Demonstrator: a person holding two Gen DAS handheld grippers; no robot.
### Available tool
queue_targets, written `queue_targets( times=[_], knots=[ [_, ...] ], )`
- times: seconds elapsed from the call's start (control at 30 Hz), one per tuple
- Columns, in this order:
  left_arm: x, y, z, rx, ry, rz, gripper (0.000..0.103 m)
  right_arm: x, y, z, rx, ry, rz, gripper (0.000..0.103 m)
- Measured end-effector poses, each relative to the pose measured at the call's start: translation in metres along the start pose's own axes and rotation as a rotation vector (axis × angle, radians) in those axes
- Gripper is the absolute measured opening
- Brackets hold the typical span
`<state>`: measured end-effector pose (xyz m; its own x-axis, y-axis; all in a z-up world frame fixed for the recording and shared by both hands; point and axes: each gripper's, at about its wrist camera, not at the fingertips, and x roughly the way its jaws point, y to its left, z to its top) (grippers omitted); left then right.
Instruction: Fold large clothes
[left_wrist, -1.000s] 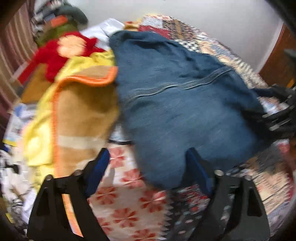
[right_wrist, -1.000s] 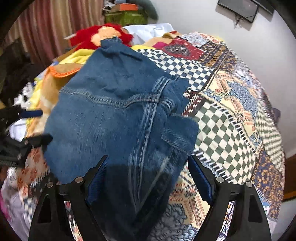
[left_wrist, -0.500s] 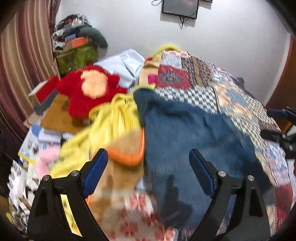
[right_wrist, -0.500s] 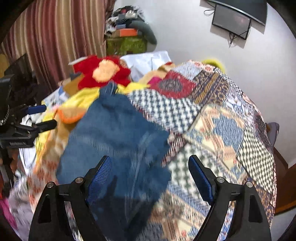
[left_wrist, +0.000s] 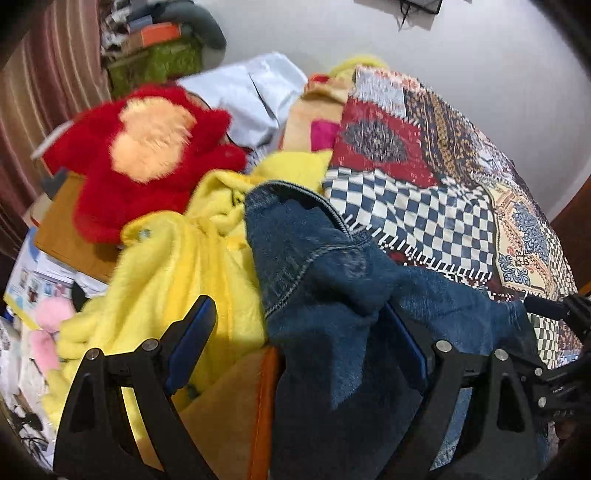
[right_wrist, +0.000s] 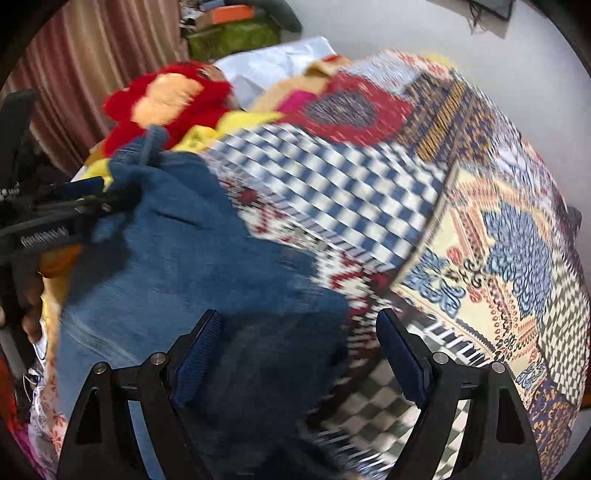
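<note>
Blue denim jeans lie bunched on the patchwork bedspread. My left gripper stands open over their left edge, with a denim fold between the jaws that laps over the right finger. In the right wrist view the jeans fill the left half. My right gripper is open above their right edge, denim under the left finger and bedspread under the right. The left gripper shows at the jeans' far-left corner, with a hand below it. One of the right gripper's fingers shows at the edge.
A yellow fleece blanket with an orange-edged tan cloth lies left of the jeans. Behind are a red plush toy, a pale cloth and stacked boxes. A striped curtain hangs at left, and the wall stands behind.
Both grippers drew back from the spread jeans, then closed in again. The jeans now look bunched, with a fold between the left jaws. The right gripper has shifted toward their right edge.
</note>
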<state>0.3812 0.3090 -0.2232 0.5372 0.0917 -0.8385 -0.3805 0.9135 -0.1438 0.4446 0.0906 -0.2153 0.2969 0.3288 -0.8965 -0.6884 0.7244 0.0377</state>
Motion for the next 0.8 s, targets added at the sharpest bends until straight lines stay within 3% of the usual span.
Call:
queue_targets(
  times=[0.1, 0.2, 0.33, 0.4, 0.47, 0.6, 0.8],
  knots=[
    [0.004, -0.005, 0.001, 0.043, 0.001, 0.007, 0.090, 0.003, -0.029, -0.005, 0.075, 0.003, 0.095, 0.084],
    [-0.013, -0.015, 0.002, 0.142, -0.065, 0.054, 0.090, -0.003, -0.047, -0.014, 0.141, -0.002, 0.169, 0.084],
    [-0.043, -0.011, 0.005, 0.157, -0.137, 0.131, 0.090, -0.022, -0.053, -0.025, 0.141, -0.021, 0.137, 0.084],
    [-0.059, -0.007, 0.006, 0.157, -0.161, 0.167, 0.090, -0.039, -0.052, -0.030, 0.125, -0.040, 0.022, 0.084],
    [-0.079, -0.003, 0.004, 0.143, -0.180, 0.154, 0.090, -0.062, -0.047, -0.033, 0.085, -0.087, -0.047, 0.084],
    [-0.132, -0.006, -0.012, 0.121, -0.240, 0.104, 0.090, -0.121, -0.033, -0.045, 0.096, -0.209, -0.008, 0.084],
    [-0.226, -0.041, -0.058, 0.185, -0.371, 0.038, 0.090, -0.211, 0.008, -0.068, 0.076, -0.410, 0.046, 0.084]
  ],
)
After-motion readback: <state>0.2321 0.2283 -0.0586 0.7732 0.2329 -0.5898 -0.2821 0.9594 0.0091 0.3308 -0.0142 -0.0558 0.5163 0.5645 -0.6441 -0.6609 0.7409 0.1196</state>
